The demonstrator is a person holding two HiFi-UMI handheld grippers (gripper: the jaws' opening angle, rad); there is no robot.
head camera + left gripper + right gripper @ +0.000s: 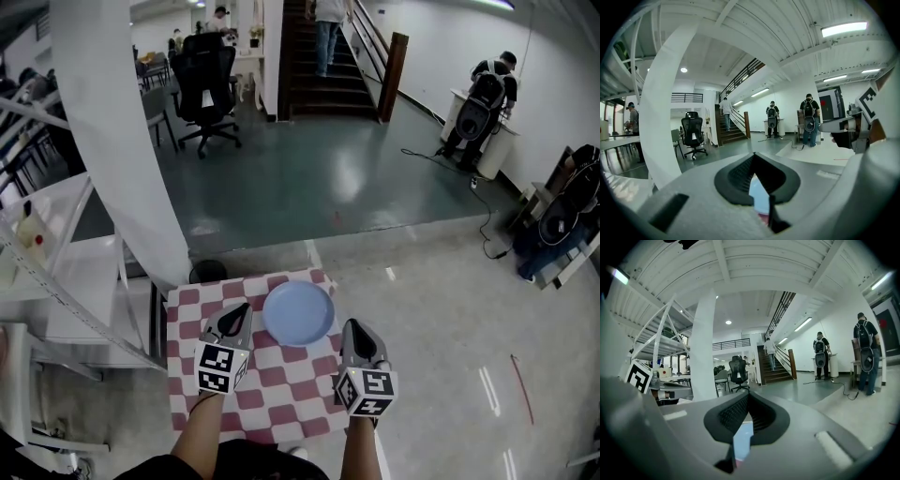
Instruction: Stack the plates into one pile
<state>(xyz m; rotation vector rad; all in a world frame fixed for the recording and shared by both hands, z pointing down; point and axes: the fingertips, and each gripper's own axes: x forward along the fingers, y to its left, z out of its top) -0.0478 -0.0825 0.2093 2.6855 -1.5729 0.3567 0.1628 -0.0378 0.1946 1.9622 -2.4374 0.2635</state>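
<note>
A small table under a red-and-white checked cloth (281, 398), seen from above; a round pale blue plate (298, 313) lies toward its far edge. Only this one disc shows, so it cannot be told whether it is a single plate or a finished pile.

The left gripper (238, 317) sits just beside the plate's left rim and the right gripper (355, 330) just beside its right rim; neither touches it. Both pairs of jaws are pressed together and pinch nothing; each gripper view shows only a sliver of blue through the slit below its ribbed black pads.

No loose plate is in sight, so the pile is probably done or nearly so. To lift another plate, the jaws would first need to spread, then take the thin rim from the side and lower it centred so the rims nest.

The plate looks smooth, matte and shallow, with a slightly raised rim; the cloth looks soft and might slide; the gripper bodies are grey and hard.
</note>
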